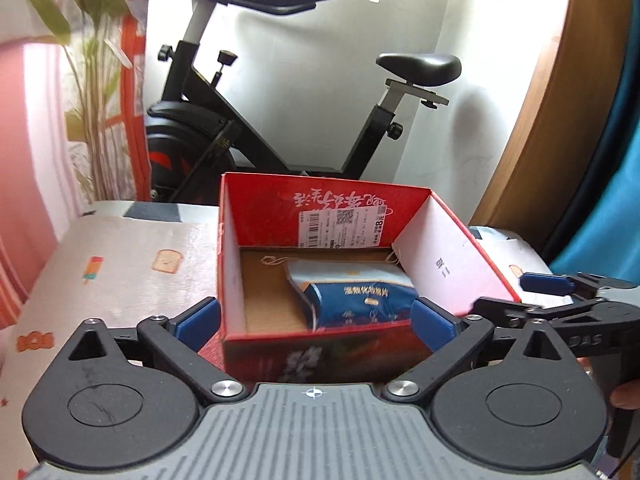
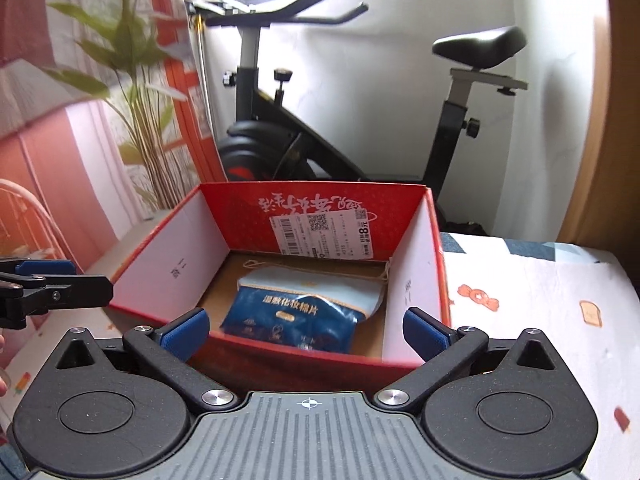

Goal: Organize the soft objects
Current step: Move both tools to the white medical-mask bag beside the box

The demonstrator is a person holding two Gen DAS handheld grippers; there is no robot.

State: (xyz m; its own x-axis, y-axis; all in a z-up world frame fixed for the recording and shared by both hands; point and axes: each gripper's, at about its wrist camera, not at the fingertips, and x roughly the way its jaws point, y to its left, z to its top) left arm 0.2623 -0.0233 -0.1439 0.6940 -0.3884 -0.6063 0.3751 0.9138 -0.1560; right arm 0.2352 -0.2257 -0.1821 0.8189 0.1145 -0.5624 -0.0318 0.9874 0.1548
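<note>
A: What's in the red cardboard box [image 1: 256, 216]?
B: A soft blue packet of cotton pads [image 1: 360, 300] — glossy, crinkled film, slumped on the brown corrugated floor toward the box's right wall. A thin string lies behind it.
A: And the box?
B: Rectangular, open-topped, white inside its side walls, with a white shipping label stuck on the far wall. It sits on a counter [image 1: 120, 264] under a smooth cloth printed with toast and ice lollies, near the far edge.
A: The jaws?
B: The left gripper [image 1: 316, 320] is spread wide, blue rubbery pads either side of the box's near wall. The right gripper [image 2: 306, 332] is spread too — holding nothing.
</note>
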